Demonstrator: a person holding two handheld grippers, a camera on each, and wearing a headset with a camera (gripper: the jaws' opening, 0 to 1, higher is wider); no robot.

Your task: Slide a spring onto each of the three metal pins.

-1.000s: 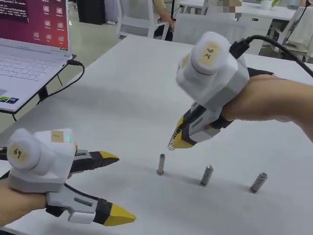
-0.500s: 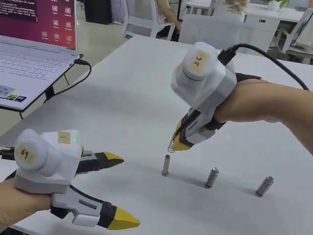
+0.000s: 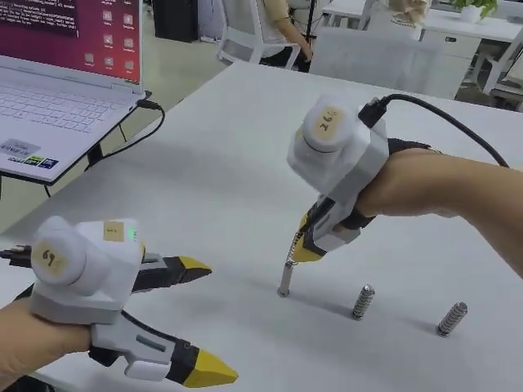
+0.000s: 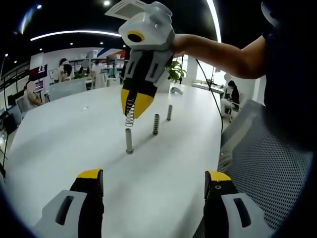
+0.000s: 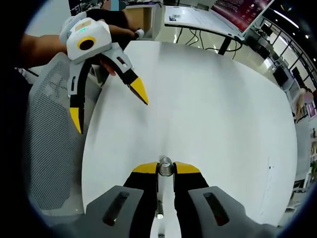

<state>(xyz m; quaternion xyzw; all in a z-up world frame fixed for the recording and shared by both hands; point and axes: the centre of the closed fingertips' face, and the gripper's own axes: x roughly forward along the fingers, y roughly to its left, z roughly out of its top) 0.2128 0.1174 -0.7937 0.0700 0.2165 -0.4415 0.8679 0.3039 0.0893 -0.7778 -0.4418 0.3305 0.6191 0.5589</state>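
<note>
White-and-grey bodies, black jaws and bright yellow tips mark the right gripper (image 3: pixel 296 255) and the left gripper (image 3: pixel 214 322), each capped with a tan label; a green light glows on the left one. The spring (image 4: pixel 130 113) and bare pin (image 3: pixel 284 282) are silver-grey against the plain white table (image 3: pixel 212 163). Behind, a laptop (image 3: pixel 73 33) shows a magenta-purple screen above a pale silver keyboard.

Three pins stand in a row on table (image 3: pixel 229 147): bare pin (image 3: pixel 284 282) leftmost, then middle pin (image 3: pixel 363 301) and right pin (image 3: pixel 452 318). My right hand-held gripper (image 3: pixel 304 249) grips spring (image 3: pixel 292 247) directly over bare pin. My left hand-held gripper (image 3: pixel 212 321) front-left, laptop (image 3: pixel 57 98) behind it.
</note>
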